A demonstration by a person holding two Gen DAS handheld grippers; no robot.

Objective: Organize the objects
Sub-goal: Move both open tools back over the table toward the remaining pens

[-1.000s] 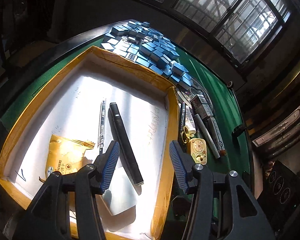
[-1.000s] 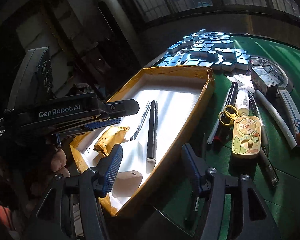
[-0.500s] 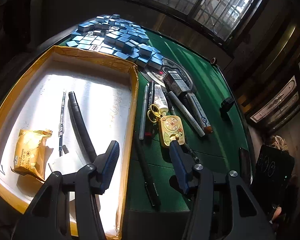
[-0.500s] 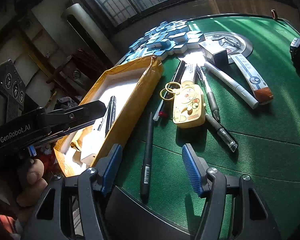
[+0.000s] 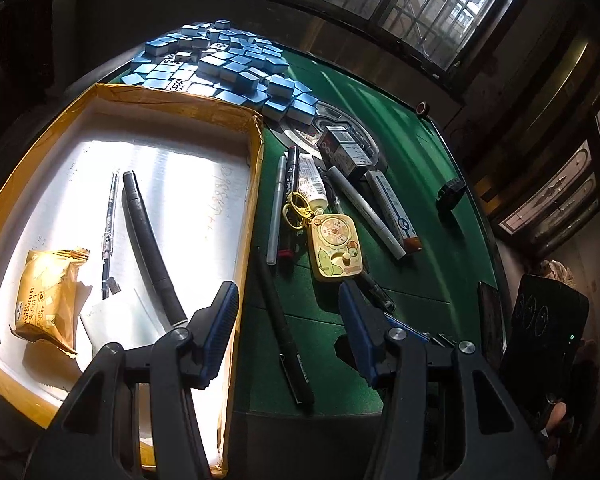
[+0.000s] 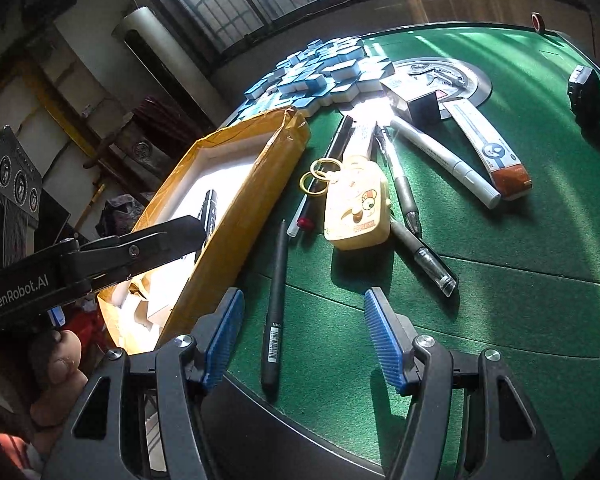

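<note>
Now my right hand-held gripper (image 6: 304,340) gapes empty over the black pen (image 6: 274,312), lower centre; closing askew could roll it off the counter (image 6: 500,300).

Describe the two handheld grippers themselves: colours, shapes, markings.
Both are black plastic. The left gripper and right gripper each have two angular arms with triangular cut-outs, silver screw heads at the joints, and blue ribbed pads on the fingers. Seen from the right wrist, the left one's side bears white "GenRobot.AI" lettering and a flat panel with three round dials.
</note>
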